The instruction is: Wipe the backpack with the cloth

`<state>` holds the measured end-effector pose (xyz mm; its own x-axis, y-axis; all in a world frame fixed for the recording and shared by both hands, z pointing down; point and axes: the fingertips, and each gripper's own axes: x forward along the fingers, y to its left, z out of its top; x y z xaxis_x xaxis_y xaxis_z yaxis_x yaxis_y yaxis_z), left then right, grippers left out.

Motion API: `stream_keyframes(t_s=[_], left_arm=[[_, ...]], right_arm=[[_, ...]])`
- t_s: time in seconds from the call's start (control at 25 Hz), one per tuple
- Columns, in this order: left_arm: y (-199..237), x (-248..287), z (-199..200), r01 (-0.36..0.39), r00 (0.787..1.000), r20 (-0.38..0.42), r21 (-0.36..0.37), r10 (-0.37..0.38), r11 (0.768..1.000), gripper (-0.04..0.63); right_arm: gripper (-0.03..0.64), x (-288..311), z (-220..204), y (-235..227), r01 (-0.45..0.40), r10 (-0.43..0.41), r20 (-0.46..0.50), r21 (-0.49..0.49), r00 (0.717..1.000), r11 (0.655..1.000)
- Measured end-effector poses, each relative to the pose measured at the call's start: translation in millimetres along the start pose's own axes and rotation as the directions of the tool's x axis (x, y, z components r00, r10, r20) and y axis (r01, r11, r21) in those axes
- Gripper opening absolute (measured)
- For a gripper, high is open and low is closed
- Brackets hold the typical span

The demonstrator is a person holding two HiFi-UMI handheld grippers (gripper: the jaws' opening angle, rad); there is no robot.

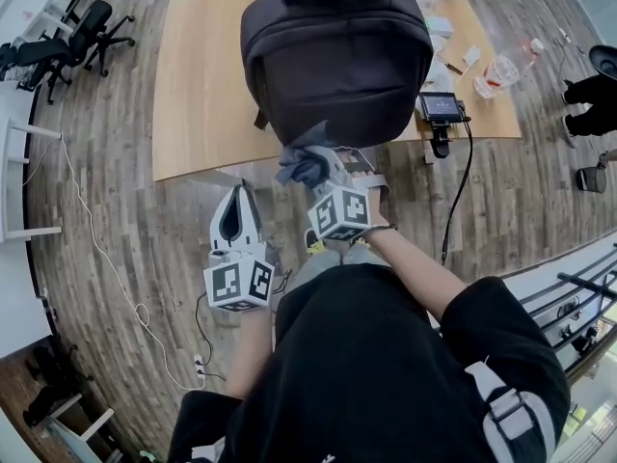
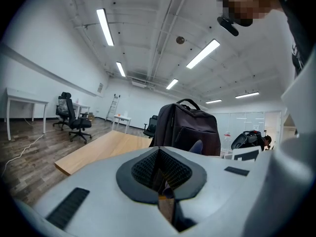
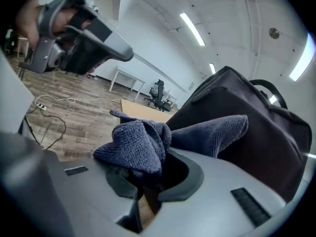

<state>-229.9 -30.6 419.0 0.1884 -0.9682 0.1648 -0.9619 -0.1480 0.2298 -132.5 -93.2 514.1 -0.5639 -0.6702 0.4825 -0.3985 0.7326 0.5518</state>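
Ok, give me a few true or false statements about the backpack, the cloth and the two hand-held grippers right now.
1. The right hand-held gripper is shut on the cloth. True.
2. The backpack lies flat on the floor. False: it stands upright on the table.
3. The left hand-held gripper holds a bottle. False: it is shut with nothing in it; the bottle lies on the table, right of the backpack.
4. The cloth is dark blue. True.
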Motion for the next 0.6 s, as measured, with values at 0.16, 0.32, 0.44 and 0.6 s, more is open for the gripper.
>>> stream_keyframes(t_s=[0.16, 0.32, 0.44, 0.6], left_arm=[[-6, 9, -2, 0.032, 0.999, -0.011, 0.0, -0.032, 0.999, 0.015], [-19, 22, -7, 0.086, 0.996, -0.028, 0.0, -0.086, 0.996, 0.015], [-30, 31, -9, 0.125, 0.991, -0.037, 0.003, -0.125, 0.992, 0.015], [-46, 42, -10, 0.176, 0.984, -0.042, 0.007, -0.176, 0.984, 0.015]], right_arm=[[0.057, 1, -36, 22, -0.076, 0.076, -0.058, -0.009, 0.995, 0.997], [0.057, -6, -130, 14, -0.054, 0.082, -0.251, 0.115, 0.965, 0.992], [0.055, -25, -168, -10, -0.03, 0.068, -0.321, 0.123, 0.945, 0.992], [0.055, -57, -178, -46, 0.046, 0.006, -0.354, 0.137, 0.935, 0.989]])
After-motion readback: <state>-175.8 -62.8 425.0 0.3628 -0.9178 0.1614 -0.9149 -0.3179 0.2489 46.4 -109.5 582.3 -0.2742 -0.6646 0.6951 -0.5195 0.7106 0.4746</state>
